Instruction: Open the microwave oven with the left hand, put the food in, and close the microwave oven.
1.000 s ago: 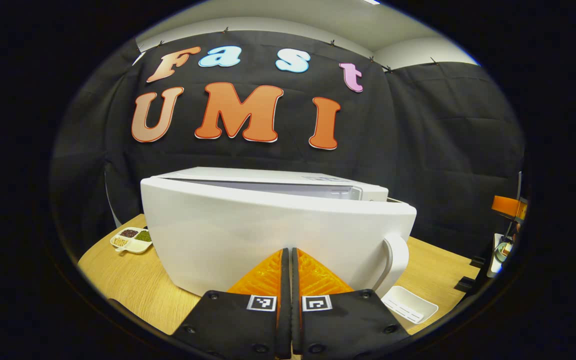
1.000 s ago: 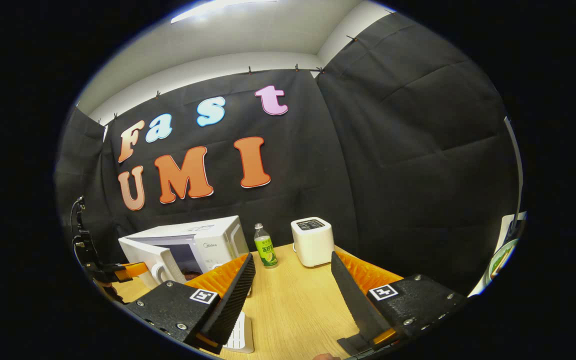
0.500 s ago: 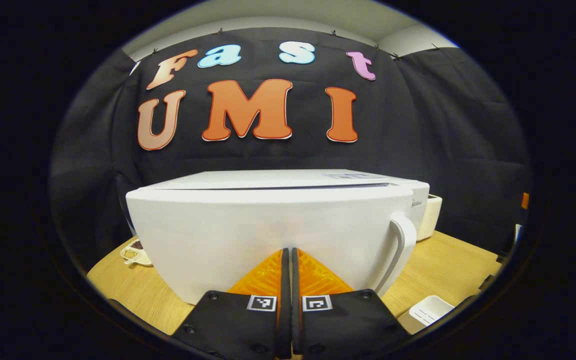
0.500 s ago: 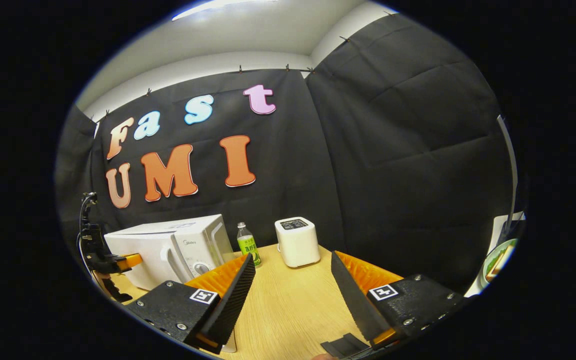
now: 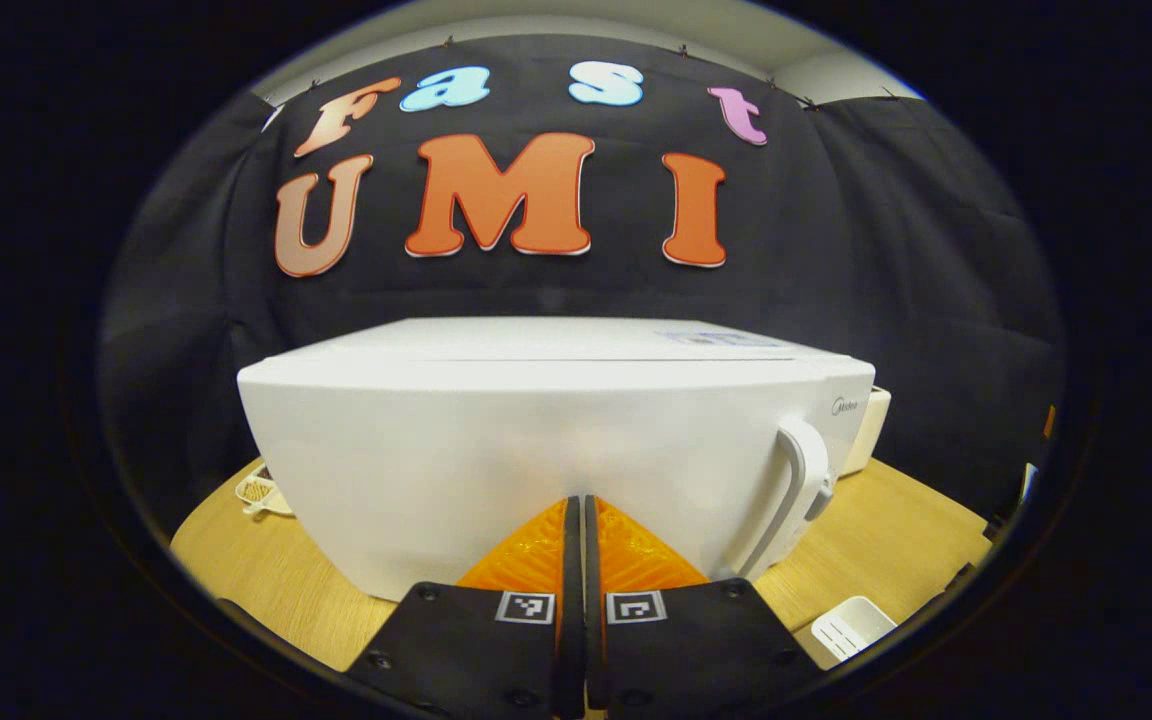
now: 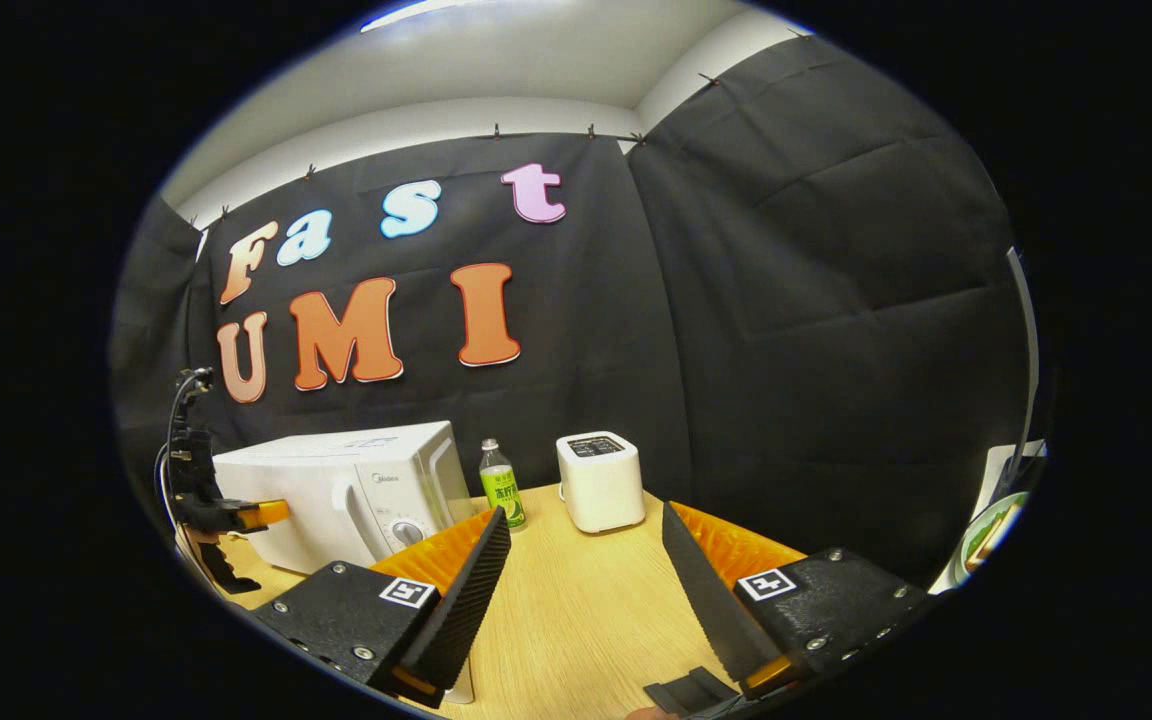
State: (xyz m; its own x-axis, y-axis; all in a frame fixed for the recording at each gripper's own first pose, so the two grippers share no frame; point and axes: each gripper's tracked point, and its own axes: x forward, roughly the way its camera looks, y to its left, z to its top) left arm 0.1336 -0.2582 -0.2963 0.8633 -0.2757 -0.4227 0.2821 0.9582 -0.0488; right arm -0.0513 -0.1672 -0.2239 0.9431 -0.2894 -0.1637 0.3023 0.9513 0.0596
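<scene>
One microwave (image 5: 536, 440) door flush; left tongs (image 5: 576, 510) pressed together against it

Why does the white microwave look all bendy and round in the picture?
In the left gripper view the fisheye lens sits close, so the boxy white microwave oven bulges like a bowl; in the right gripper view it sits farther off and looks straighter. Both views are sharp, evenly lit.

Both views face the microwave (image 5: 536, 450), left nearer.

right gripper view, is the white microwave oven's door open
No, the white microwave oven has its door flush against the body, with no gap showing.
</scene>
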